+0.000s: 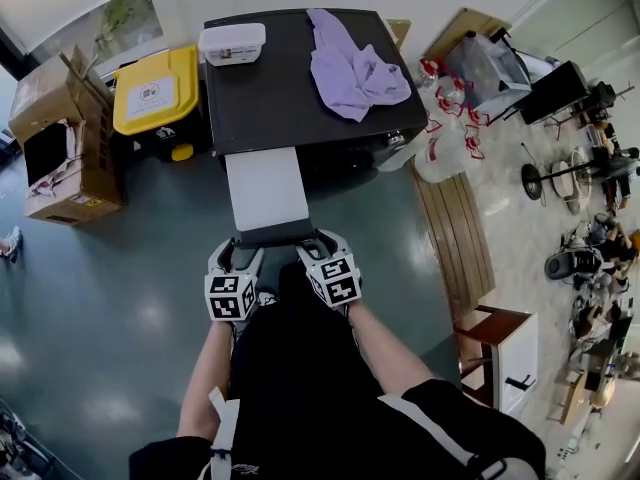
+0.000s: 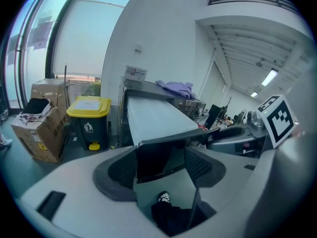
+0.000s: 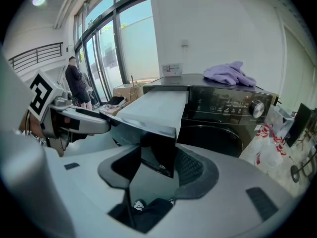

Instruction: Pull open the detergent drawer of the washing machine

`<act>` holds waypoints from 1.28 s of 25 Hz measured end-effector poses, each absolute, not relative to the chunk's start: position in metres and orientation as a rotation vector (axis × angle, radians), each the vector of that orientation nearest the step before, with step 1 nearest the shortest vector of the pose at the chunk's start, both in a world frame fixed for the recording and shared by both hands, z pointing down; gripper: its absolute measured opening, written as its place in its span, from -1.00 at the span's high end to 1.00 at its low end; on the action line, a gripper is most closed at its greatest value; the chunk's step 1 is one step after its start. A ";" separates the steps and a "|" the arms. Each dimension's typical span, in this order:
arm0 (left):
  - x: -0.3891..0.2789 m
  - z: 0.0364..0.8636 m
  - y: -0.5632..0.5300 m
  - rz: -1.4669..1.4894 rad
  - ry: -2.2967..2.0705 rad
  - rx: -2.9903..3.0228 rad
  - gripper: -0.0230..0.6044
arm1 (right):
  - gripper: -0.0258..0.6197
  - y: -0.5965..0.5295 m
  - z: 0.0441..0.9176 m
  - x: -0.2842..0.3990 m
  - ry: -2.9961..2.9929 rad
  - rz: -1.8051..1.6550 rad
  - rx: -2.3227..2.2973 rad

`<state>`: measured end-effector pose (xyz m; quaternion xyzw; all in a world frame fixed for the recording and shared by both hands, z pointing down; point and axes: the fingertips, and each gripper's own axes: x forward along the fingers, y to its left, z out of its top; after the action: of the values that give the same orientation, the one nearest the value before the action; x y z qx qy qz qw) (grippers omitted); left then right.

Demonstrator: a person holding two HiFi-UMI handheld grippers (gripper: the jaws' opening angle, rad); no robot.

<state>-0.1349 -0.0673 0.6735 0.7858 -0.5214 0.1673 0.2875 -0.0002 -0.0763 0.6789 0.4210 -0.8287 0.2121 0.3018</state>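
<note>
Glossy teal flooring [image 1: 120, 298] is spreading under a black front-loading washing machine [image 1: 290, 98] that is standing against a white wall. Its long pale grey detergent drawer [image 1: 266, 188] is sticking far out of the upper left of the machine's front, reaching toward the person, and is ending in a dark front panel [image 1: 275, 233].

Both tools are gripping that panel. The left gripper [image 1: 240, 253] is clamping its left end, and the left gripper view is showing the dark panel [image 2: 161, 157] filling the gap between the ribbed pads. The right gripper [image 1: 320, 248] is clamping the right end, with the panel's corner [image 3: 158, 155] sitting between its pads in the right gripper view.

On the machine's dark top, a crumpled lilac cloth [image 1: 352, 68] is lying toward the right, and a white rectangular box [image 1: 232, 43] is sitting at the back left corner. A round silver dial [image 3: 256, 109] is showing on the control strip.

Beside the machine's left side, a black bin with a yellow lid [image 1: 155, 93] is standing, and an open brown cardboard box [image 1: 60, 138] is sitting just beyond it. To the right, a slatted wooden board [image 1: 455, 233] is lying on the floor.
</note>
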 end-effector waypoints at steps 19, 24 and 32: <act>-0.132 0.677 -0.058 0.483 -1.411 2.089 -0.02 | 0.25 -0.067 0.686 0.003 -2.186 0.592 1.104; -0.131 0.677 -0.055 0.491 -1.416 2.089 -0.02 | 0.25 -0.065 0.687 0.003 -2.189 0.600 1.102; -0.130 0.677 -0.054 0.499 -1.413 2.083 -0.02 | 0.25 -0.064 0.687 0.004 -2.187 0.604 1.108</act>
<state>-0.1304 -0.0544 0.6774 0.7784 -0.5280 0.1866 0.2836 0.0041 -0.0637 0.6875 0.4180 -0.8253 0.2281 0.3034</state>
